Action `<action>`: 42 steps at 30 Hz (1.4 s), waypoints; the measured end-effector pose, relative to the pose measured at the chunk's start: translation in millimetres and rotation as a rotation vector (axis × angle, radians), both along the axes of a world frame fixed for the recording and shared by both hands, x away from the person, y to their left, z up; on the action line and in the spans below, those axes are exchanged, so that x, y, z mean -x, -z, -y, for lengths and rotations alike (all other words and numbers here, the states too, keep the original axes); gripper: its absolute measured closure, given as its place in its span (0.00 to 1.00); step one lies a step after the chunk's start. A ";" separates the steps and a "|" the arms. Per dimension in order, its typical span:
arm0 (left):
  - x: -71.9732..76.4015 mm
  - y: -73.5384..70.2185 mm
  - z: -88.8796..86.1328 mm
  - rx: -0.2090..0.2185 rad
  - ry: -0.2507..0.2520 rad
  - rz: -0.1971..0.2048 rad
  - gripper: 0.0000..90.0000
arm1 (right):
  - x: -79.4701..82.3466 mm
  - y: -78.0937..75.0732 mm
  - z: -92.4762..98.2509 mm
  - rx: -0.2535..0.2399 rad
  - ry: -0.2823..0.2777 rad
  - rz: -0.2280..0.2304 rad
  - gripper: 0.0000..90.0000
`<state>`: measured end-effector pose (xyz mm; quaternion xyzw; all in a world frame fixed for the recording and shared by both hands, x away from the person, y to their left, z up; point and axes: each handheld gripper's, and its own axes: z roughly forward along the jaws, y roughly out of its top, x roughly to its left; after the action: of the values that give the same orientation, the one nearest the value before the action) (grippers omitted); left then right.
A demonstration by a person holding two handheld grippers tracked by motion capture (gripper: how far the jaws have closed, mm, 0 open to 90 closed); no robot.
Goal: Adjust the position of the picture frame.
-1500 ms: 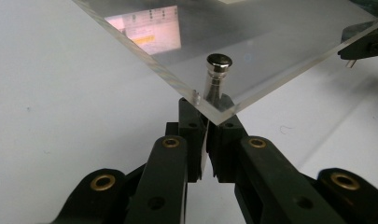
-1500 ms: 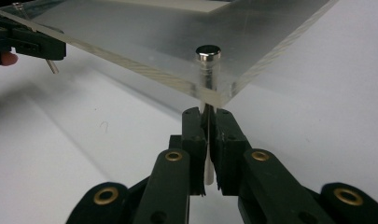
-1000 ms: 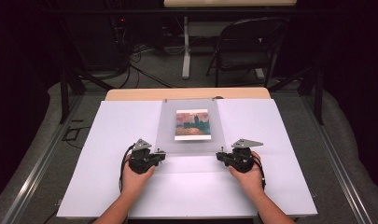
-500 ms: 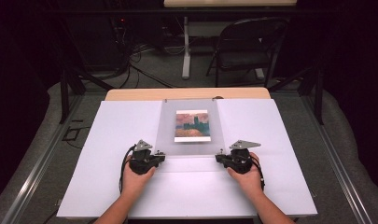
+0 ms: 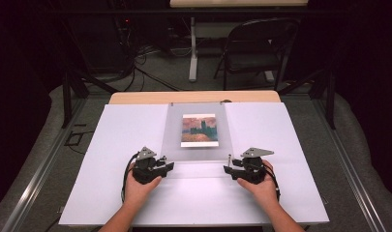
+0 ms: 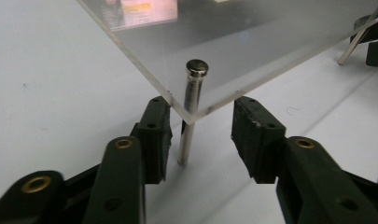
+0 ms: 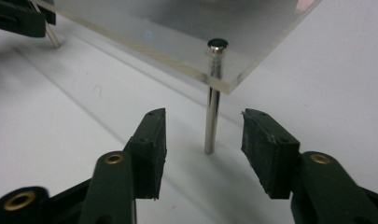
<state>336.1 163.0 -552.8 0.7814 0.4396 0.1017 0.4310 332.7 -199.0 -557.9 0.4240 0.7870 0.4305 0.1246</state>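
Both your left gripper (image 6: 198,135) and right gripper (image 7: 203,149) had just opened, jaws apart around the pins (image 6: 190,112). The clear sheet (image 5: 196,133) looked stiff, slippery; grip its edges.

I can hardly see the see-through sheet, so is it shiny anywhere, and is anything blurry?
High view: room behind is dark, white table brightly lit, sheet a faint grey patch. Left gripper view: sheet edge catches light, pin sharp, brass rivets at the bottom soft. Right gripper view: small glare spot on the sheet, pin sharp, near claw parts blurry.
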 end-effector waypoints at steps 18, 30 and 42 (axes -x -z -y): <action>30.7 -16.8 -15.8 -0.013 0.024 0.024 0.46 | 35.1 -21.0 23.8 0.027 0.001 0.050 0.48; 29.2 -25.9 -28.0 0.019 -0.023 0.020 0.43 | 34.8 -27.3 31.4 0.013 0.007 0.050 0.51; 15.2 -41.4 -30.0 0.038 -0.061 0.029 0.39 | 25.1 -35.5 30.8 -0.007 0.001 0.009 0.47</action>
<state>320.9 193.1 -511.4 0.7577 0.4589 0.1178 0.4488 307.5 -229.8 -522.4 0.4228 0.7848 0.4350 0.1268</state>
